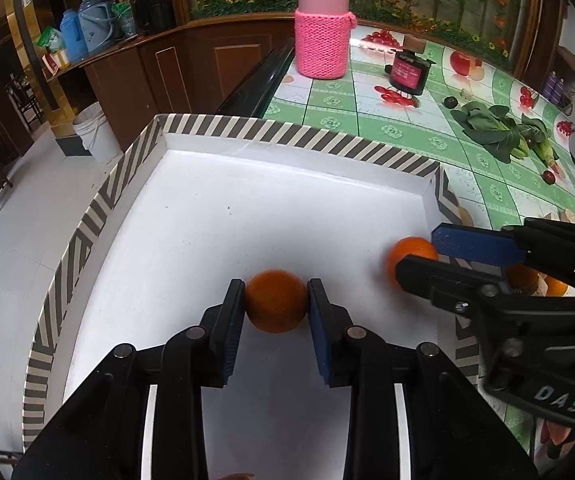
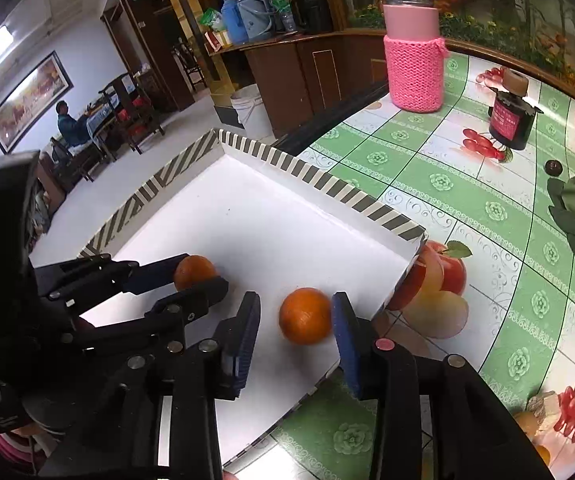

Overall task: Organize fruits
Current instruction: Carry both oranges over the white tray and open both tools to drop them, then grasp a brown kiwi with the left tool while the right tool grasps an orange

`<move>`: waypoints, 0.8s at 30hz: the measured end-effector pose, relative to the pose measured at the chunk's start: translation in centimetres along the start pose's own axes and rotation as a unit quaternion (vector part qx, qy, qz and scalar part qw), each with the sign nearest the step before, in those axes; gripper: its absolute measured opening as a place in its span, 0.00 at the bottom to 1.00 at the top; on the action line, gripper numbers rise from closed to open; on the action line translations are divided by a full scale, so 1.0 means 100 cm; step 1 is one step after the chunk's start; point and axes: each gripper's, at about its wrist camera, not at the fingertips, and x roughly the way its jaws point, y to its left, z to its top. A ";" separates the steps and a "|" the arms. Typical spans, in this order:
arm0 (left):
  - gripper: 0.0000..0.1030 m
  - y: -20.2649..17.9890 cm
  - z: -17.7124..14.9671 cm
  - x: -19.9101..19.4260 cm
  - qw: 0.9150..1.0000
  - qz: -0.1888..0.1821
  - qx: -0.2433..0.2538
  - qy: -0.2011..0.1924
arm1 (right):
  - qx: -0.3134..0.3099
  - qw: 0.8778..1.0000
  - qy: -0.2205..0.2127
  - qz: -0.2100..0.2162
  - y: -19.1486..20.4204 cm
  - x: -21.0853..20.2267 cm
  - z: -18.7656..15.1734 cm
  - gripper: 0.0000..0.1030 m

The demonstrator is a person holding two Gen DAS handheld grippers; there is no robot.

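A white tray [image 1: 215,216] with a striped rim [image 2: 327,184] sits at the table's left edge. My left gripper [image 1: 276,306] has its pads against both sides of an orange [image 1: 276,300] over the tray floor; it also shows in the right wrist view [image 2: 197,276]. My right gripper [image 2: 295,322] is open around a second orange [image 2: 305,315], which touches its right pad with a gap to the left pad. That orange [image 1: 409,258] and gripper [image 1: 423,254] also show in the left wrist view, by the tray's right wall.
A pink knit-sleeved bottle [image 1: 322,28] and a dark jar [image 1: 407,70] stand at the back of the green fruit-print tablecloth [image 2: 447,184]. Leafy greens [image 1: 499,128] and small dark fruits [image 1: 548,176] lie at right. More orange fruit [image 1: 527,276] sits behind my right gripper.
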 end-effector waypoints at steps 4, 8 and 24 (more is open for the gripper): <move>0.47 0.000 -0.006 -0.012 1.000 0.011 -0.002 -0.012 | 0.014 1.000 -0.014 0.006 -0.002 -0.018 -0.002 0.43; 0.62 -0.007 -0.018 -0.031 1.000 -0.008 -0.009 -0.018 | 0.041 0.998 -0.058 0.004 -0.009 -0.055 -0.007 0.55; 0.63 -0.083 -0.032 -0.062 0.996 -0.075 0.023 -0.033 | 0.093 0.986 -0.116 -0.077 -0.062 -0.161 -0.076 0.71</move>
